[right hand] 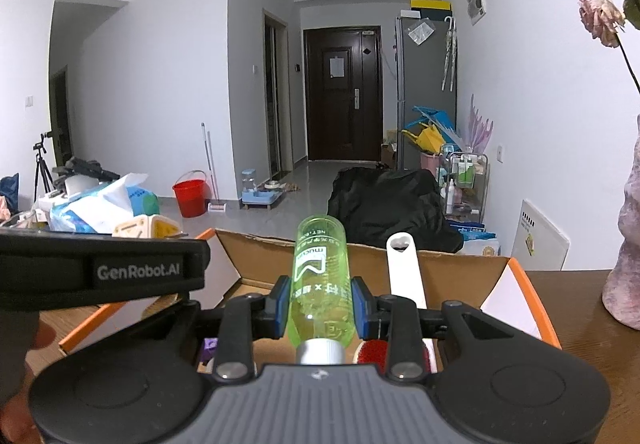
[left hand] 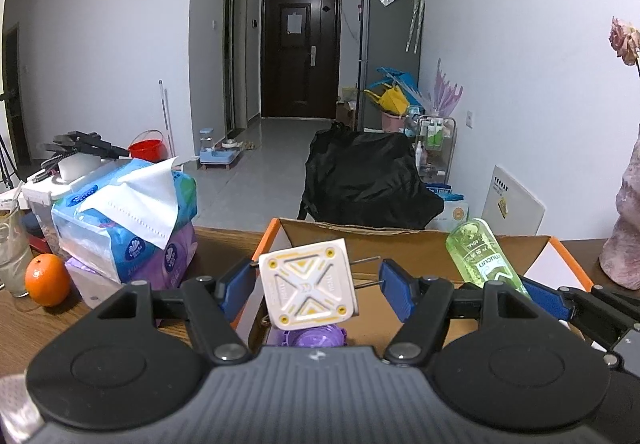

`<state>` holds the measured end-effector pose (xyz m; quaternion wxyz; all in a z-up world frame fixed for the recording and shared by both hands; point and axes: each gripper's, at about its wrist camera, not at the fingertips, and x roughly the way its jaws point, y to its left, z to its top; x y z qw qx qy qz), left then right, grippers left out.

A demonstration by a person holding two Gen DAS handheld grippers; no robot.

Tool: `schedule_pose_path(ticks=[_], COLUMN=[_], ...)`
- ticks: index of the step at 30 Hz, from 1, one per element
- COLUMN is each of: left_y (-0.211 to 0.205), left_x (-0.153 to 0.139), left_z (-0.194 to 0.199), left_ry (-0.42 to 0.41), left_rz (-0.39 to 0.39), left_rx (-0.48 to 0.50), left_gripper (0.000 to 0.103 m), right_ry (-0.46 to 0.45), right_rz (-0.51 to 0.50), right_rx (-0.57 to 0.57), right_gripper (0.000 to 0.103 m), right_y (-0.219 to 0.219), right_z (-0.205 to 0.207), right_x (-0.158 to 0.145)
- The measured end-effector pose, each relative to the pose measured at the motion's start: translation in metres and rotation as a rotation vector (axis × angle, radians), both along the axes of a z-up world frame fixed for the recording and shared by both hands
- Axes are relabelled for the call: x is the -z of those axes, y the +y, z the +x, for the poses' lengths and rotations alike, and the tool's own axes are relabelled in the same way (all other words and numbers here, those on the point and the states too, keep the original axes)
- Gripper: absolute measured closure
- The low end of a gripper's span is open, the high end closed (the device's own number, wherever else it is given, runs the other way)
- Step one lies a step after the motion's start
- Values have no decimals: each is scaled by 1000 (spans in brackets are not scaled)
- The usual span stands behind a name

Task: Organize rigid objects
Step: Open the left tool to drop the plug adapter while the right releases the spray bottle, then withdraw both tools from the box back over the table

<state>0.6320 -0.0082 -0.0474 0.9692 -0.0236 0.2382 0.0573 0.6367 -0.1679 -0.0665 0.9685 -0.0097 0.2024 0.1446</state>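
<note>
My left gripper [left hand: 316, 284] holds the white cube [left hand: 308, 282] and my right gripper [right hand: 320, 304] clamps the green bottle [right hand: 320, 276], both over the box [right hand: 400, 256]; a brush and purple piece lie below, these two remain

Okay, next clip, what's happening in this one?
A person holds two handheld grippers over an open cardboard box on a wooden table. The left gripper carries a white and yellow square block; the right gripper is clamped on a green clear bottle. Both are above the box, which already holds a purple item and a white-handled brush.
</note>
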Motion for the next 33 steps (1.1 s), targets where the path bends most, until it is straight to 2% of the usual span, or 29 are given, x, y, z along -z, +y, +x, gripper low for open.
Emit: schedule_pose_path(ticks=[3, 4, 5, 7, 8, 9, 14, 33], left_y=[1, 1, 1, 1, 1, 1, 1, -1], left_x=[3, 3, 3, 1, 0, -1, -2, -13], left_z=[3, 3, 2, -1, -2, -3, -4, -28], left_ry=[26, 25, 22, 8, 0, -3, 13, -6], left_rz=[1, 3, 6, 10, 11, 12, 3, 5], left_rx=[4, 7, 7, 0, -3, -4, -14, -7], left_gripper=[32, 29, 22, 9, 4, 2, 0, 0], right_ry=[26, 37, 39, 33, 31, 22, 8, -45], right_rz=[-13, -15, -20, -34, -40, -41, -59, -56], right_rx=[11, 20, 31, 58, 71, 83, 127, 122], right_gripper=[72, 72, 72, 53, 35, 22, 0, 0], right_y=[0, -1, -2, -3, -4, -5, -12, -22], right_z=[3, 3, 3, 2, 1, -1, -6, -34], right_x=[2, 3, 3, 2, 1, 1, 0, -12])
